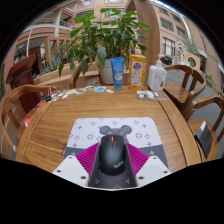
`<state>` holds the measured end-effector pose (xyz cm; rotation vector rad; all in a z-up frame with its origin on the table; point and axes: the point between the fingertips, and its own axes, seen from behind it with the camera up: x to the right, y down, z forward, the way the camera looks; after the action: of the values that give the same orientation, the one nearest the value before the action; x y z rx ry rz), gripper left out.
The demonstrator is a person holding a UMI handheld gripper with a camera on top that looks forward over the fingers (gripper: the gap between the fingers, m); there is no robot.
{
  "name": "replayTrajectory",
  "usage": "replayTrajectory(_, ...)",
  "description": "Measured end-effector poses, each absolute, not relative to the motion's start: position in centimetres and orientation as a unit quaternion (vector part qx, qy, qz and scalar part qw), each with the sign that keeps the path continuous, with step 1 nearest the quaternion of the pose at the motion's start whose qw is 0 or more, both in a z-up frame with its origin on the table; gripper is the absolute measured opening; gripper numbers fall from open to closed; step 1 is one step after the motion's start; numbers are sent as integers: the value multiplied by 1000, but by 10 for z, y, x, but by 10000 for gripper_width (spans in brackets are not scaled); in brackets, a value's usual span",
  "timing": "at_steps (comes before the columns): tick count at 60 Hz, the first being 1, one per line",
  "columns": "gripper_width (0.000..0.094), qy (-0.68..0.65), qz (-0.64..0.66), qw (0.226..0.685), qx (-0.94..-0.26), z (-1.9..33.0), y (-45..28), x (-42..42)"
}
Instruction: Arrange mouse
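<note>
right now the tongs (113, 163) are closed on a black mouse (113, 152). both pink pads (88, 157) press on its sides, one on each side, so the mouse sits tight between them. the mouse is over the near edge of a white mouse mat (115, 131) with a dark pattern on it. whether the mouse touches the mat or is a little above it is hard to tell.

the mat lies on a round wooden worktop (60, 125). far beyond the fingers, at the back of the worktop, stands a big green plant (100, 35). just beside the plant are a blue tube (118, 72) and a white bottle with a yellow label (138, 70), both upright. near them stands a white jug (156, 78). some small things lie by the back edge too, but they are too small to name.

wooden chairs (185, 85) stand around the worktop. behind it all are big windows, and a brick building (170, 25) shows outside.
</note>
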<state>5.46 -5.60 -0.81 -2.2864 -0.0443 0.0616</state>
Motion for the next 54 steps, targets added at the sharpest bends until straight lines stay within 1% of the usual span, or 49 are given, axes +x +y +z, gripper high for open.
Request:
replayTrajectory(1,474,-18,26,414,-910,-8,-57,55)
replayTrajectory(3,536,-18,26,417,-908,-5,-59,56)
replayTrajectory(9,810,-20,13,432,-901,17,-69,65)
replayTrajectory(11,870,-16,9,439,-898,29,-77,66)
replayTrajectory(14,853,-10,5,450,-893,47,-88,67)
replayTrajectory(23,855,-6,-14,485,-874,100,-128,65)
replayTrajectory(30,857,-14,-22,498,-867,128,-167,58)
replayTrajectory(35,856,-16,-16,500,-866,138,-194,51)
replayTrajectory(43,856,-19,-17,501,-865,142,-232,45)
replayTrajectory(51,856,-24,-15,497,-867,145,-257,42)
replayTrajectory(54,856,-26,-21,503,-864,147,-260,44)
